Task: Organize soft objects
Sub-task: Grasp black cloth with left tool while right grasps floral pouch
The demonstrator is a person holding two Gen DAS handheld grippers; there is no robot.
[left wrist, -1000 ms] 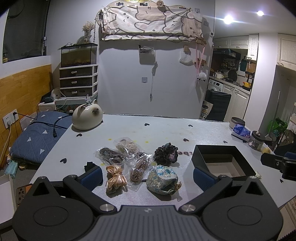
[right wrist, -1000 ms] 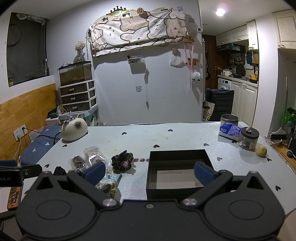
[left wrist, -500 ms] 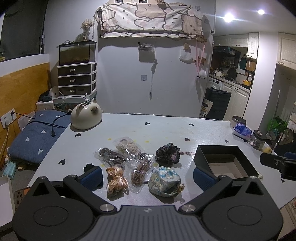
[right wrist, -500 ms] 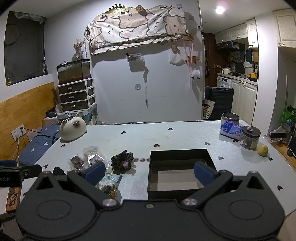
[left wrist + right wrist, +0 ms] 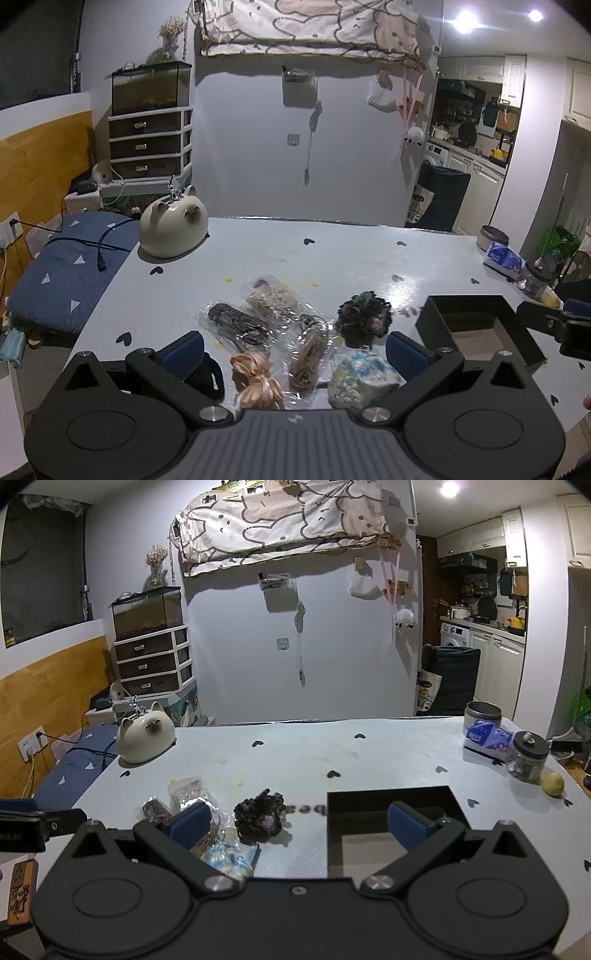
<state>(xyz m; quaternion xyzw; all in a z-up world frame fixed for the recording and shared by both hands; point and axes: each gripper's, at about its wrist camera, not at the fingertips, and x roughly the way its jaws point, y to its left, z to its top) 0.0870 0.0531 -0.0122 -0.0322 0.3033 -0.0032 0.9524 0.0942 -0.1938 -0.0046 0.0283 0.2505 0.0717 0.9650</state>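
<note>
Soft objects — satin bow (image 5: 256, 382), patterned pouch (image 5: 360, 378), dark scrunchie (image 5: 364, 319), bagged ties (image 5: 308, 356) — all lie on the desk (image 5: 332, 254) beside the empty black box (image 5: 476, 332), both tools (image 5: 293, 349) (image 5: 299, 825) spread wide, nothing sorted.

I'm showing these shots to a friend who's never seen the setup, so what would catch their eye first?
Probably the cluster of soft items near the table's front edge: a dark scrunchie, a satin ribbon bow and clear bags of hair ties. Right of them sits an open black box, apparently empty. At the far left corner stands a cream cat-shaped pot.
</note>
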